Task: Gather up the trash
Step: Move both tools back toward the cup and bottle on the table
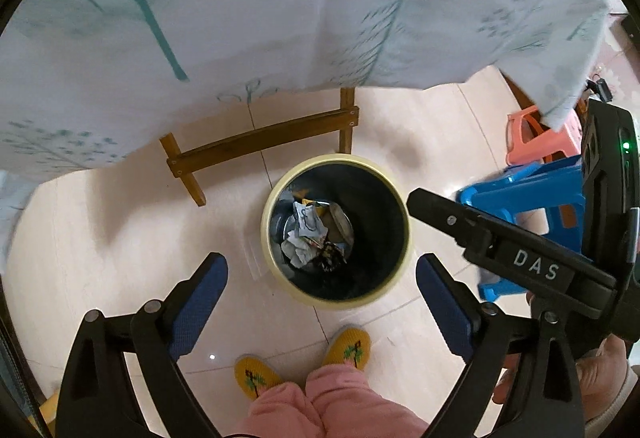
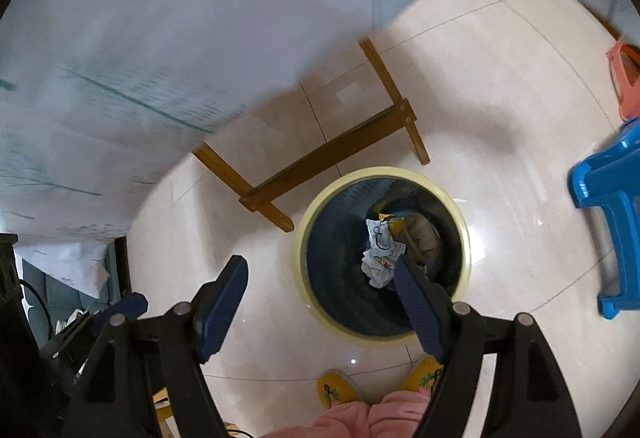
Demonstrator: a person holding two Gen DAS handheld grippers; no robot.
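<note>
Bin: round trash bin [image 1: 336, 230] with a pale yellow rim and dark inside, standing upright on the floor just beside a wooden bench leg frame [image 1: 260, 142].
Trash: crumpled paper and wrappers [image 1: 308, 238] lie at the bottom of the bin; what the darker scraps beside them are I cannot tell.
Left claw: left claw [image 1: 322, 302] stands wide open with nothing between its blue pads, held high and pointing steeply down, with the bin mouth straight ahead between its fingers.
Right claw: right claw [image 2: 320, 302] is also spread wide and empty; its own right-side finger overlaps the bin's near rim in its view, so the bin lies slightly to its right.
Key relation: both claws hang above the bin, apart from it; the left looks the more centred. With both empty, more trash would have to be sought elsewhere, probably up on the bench.
Surface: glossy cream floor tiles [image 2: 500, 86].
Room: pale cloth with teal plant print [image 1: 240, 10] drapes over the bench; blue stool [image 2: 608, 198] and orange stool [image 1: 532, 138] stand to the right; yellow slippers [image 1: 348, 346] and pink trouser legs show below.
</note>
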